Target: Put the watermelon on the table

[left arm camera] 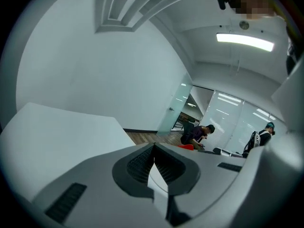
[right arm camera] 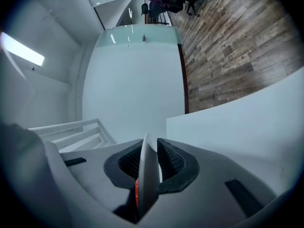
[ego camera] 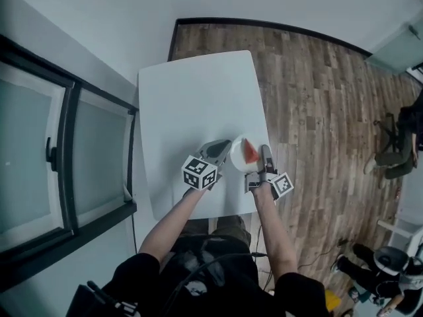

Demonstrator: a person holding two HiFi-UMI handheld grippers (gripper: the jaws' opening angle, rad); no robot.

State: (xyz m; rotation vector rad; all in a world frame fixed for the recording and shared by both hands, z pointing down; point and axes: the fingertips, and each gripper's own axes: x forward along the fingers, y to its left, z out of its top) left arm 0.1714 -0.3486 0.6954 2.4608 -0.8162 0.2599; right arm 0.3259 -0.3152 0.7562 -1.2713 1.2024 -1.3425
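Observation:
A red watermelon slice (ego camera: 250,151) lies on a small white plate (ego camera: 238,157), held over the near end of the white table (ego camera: 192,98). Both grippers grip the plate from opposite sides. My left gripper (ego camera: 225,149) is shut on the plate's left rim; in the left gripper view its jaws (left arm camera: 154,163) pinch a thin white edge of the plate (left arm camera: 156,178). My right gripper (ego camera: 264,156) is shut on the right rim; in the right gripper view the plate rim (right arm camera: 146,172) stands edge-on between the jaws (right arm camera: 149,158), with a bit of red watermelon (right arm camera: 136,194) behind it.
A dark-framed window (ego camera: 59,150) runs along the left wall close to the table. Wooden floor (ego camera: 317,98) lies to the right, with an office chair (ego camera: 396,150) and a seated person (ego camera: 390,269) farther off. The table's near edge (ego camera: 198,215) is just under my arms.

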